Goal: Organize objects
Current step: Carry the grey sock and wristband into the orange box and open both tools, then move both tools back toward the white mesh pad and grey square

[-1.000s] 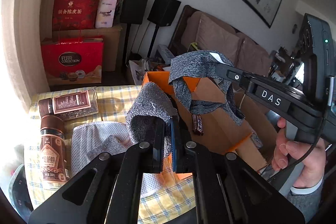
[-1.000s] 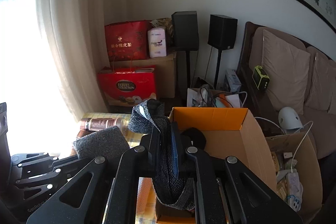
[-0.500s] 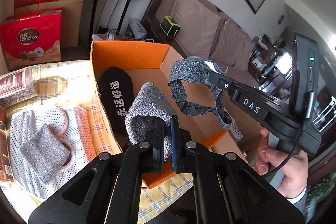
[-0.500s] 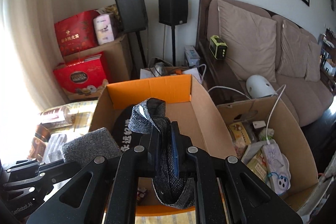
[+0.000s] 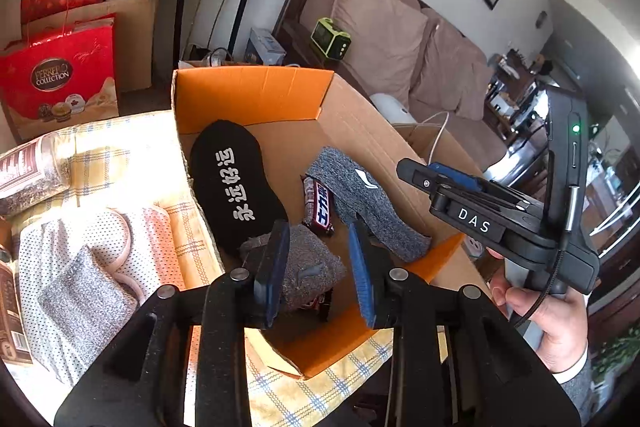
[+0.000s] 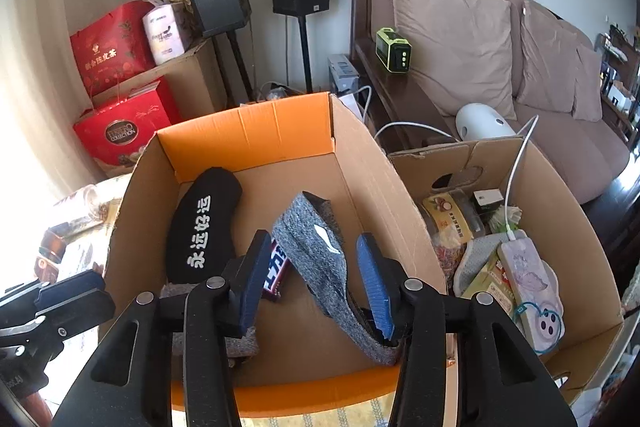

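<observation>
Both grey socks have dropped since 0.5 s ago: they were pinched in the grippers and now lie inside the orange-flapped cardboard box (image 6: 248, 131). L gripper (image 5: 320, 267) has its fingers wide apart w/ nothing in them. R gripper (image 6: 316, 279) is spread wide too, also holding nothing.

Rolled-up grey knit sock (image 5: 304, 275) sits on the box floor right under the L gripper. Long flat grey knit sock w/ white logo (image 6: 316, 247) lies beside the black sock w/ white letters (image 6: 204, 227), and the small dark candy bar (image 5: 320, 207) is between them.

Still out on the yellow checked cloth (image 5: 132, 147): a folded grey knit sock (image 5: 84, 295) on top of a white dotted fabric piece (image 5: 60, 239).

That sock looks soft, light and floppy, prob. not slippery. It won't break. Best to pinch it in the middle of the fold so both layers come up together.
</observation>
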